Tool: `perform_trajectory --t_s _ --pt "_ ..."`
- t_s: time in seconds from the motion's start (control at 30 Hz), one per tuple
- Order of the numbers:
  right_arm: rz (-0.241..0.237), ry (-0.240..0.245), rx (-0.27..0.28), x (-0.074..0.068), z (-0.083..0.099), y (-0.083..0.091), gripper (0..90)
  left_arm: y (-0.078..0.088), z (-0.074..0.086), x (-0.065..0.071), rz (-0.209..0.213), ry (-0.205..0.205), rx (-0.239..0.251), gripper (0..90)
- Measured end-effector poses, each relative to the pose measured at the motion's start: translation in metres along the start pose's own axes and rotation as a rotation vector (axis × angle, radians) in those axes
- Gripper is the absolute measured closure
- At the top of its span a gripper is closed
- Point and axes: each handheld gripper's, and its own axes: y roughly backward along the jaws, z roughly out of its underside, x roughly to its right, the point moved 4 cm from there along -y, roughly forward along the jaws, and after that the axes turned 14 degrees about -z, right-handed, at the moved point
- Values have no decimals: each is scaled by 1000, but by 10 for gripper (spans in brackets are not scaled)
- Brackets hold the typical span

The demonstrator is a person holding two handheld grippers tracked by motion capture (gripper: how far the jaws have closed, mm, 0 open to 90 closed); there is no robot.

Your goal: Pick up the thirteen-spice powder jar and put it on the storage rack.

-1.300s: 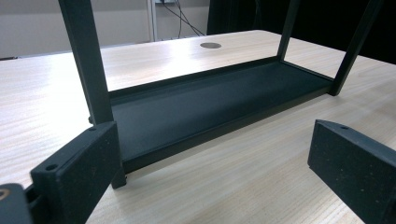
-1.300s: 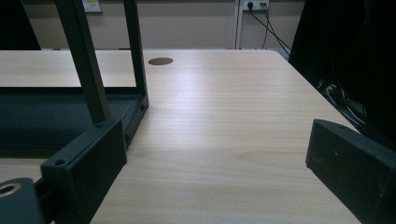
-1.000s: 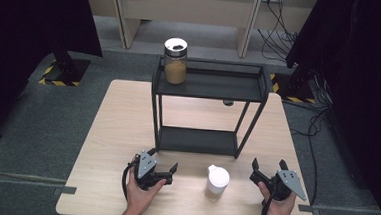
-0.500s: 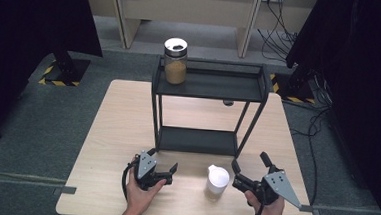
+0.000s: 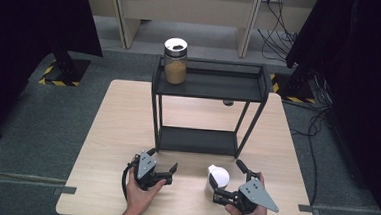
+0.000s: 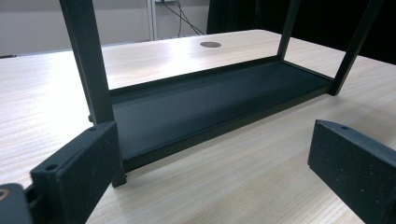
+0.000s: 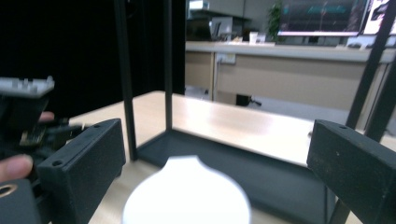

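right gripper [image 5: 225, 181] moved leftward, white cup [image 5: 218, 177] between jaws

Open left claw [image 6: 205, 177] facing shelf [image 6: 210, 105]

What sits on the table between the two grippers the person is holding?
In the high view, a small white jug stands between the left gripper and the right gripper, close to the right one's open jaws.

No writing, label, brand or number can be read anywhere — the one sign-like mark is the yellow-and-black hazard striping [image 5: 59, 82] on the floor at the left of the table, with a matching strip [image 5: 284, 94] at the right — and neither carries any words
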Motion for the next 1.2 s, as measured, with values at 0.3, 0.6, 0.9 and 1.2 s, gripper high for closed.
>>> perform_trajectory --t_s 0.3,0.6,0.9,1.2 --pt "-44 -8 -94 -3 14 -6 99 0 0 0 2 1 -1 20" --pt "-38 -22 -117 -2 24 -10 259 -1 0 0 2 1 -3 19" --pt "-24 -11 -101 -6 29 -11 307 -1 -1 0 1 2 -8 19" --pt "6 -18 -56 -13 26 -10 309 -1 -1 0 2 1 -9 19"
